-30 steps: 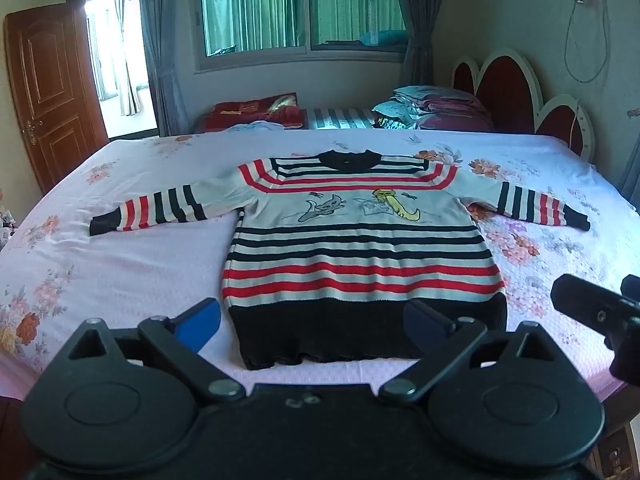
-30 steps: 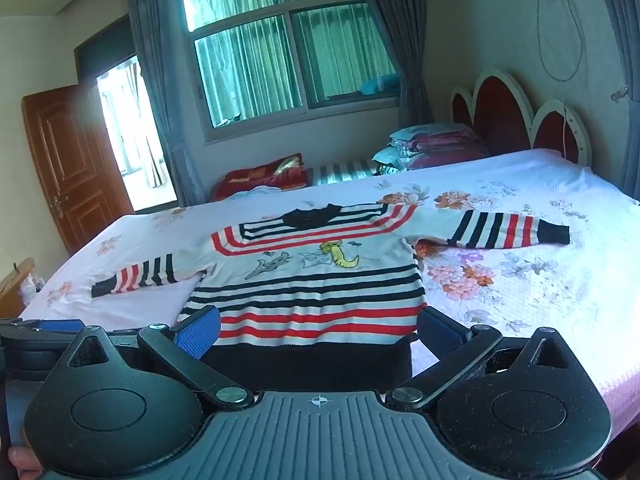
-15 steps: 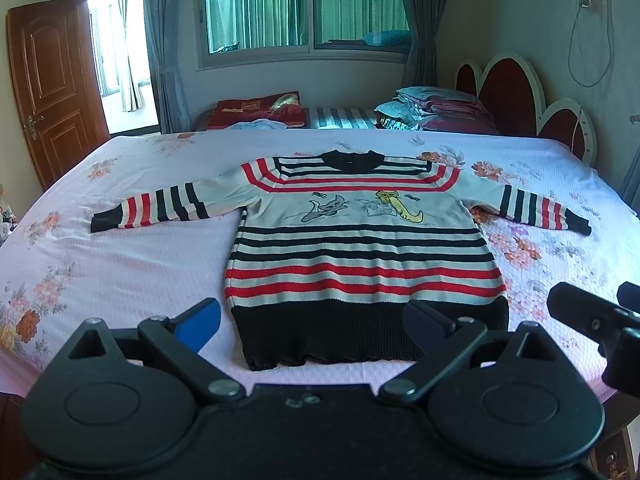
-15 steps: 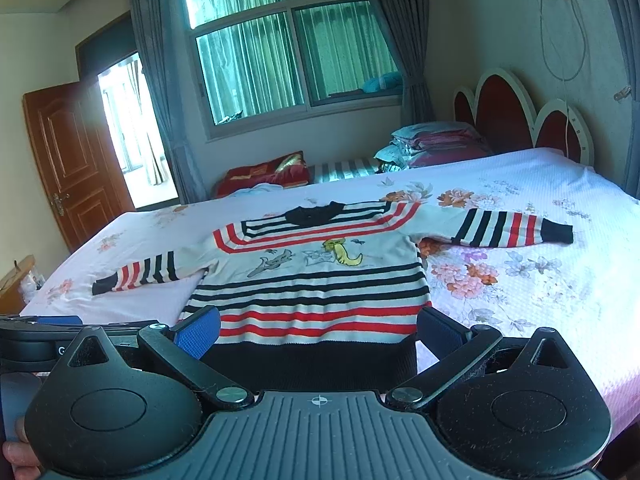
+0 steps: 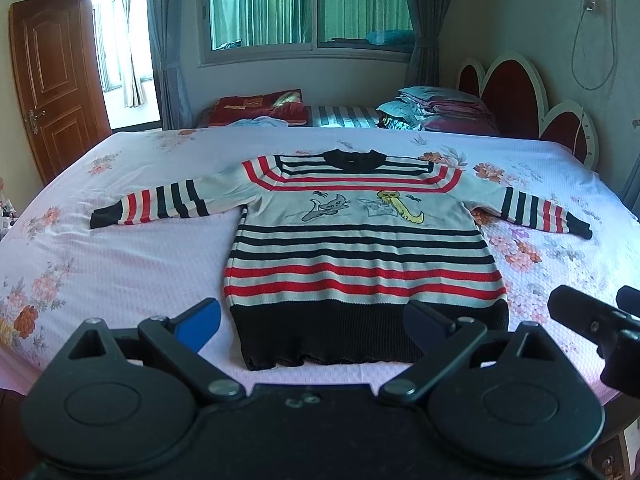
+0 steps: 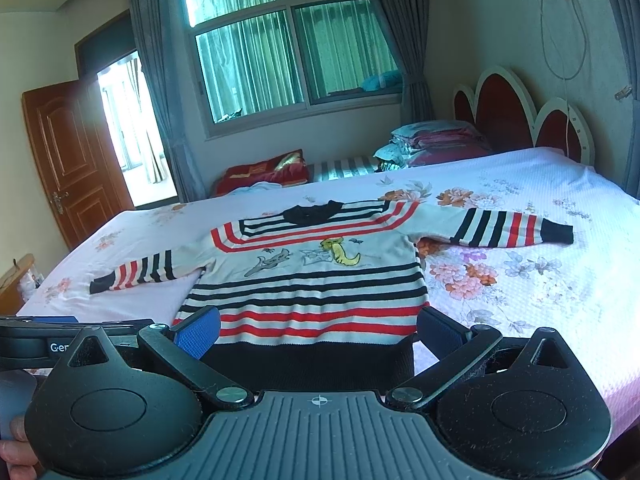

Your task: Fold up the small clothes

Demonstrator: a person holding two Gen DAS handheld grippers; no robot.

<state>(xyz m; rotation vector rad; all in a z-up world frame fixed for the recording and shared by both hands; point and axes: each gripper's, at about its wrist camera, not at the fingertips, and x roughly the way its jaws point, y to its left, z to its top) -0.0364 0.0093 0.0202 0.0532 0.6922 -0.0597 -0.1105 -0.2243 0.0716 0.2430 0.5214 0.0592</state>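
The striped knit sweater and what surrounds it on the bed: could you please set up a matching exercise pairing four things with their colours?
Things:
1. Ribbed hem band of the striped knit sweater
2. Long-necked cartoon figure on the sweater's chest
3. Scalloped headboard panels
4. Inner pad on a finger of the left tongs

Colours:
A. yellow
B. blue
C. black
D. dark red with white edging

Pairs: 1-C, 2-A, 3-D, 4-B
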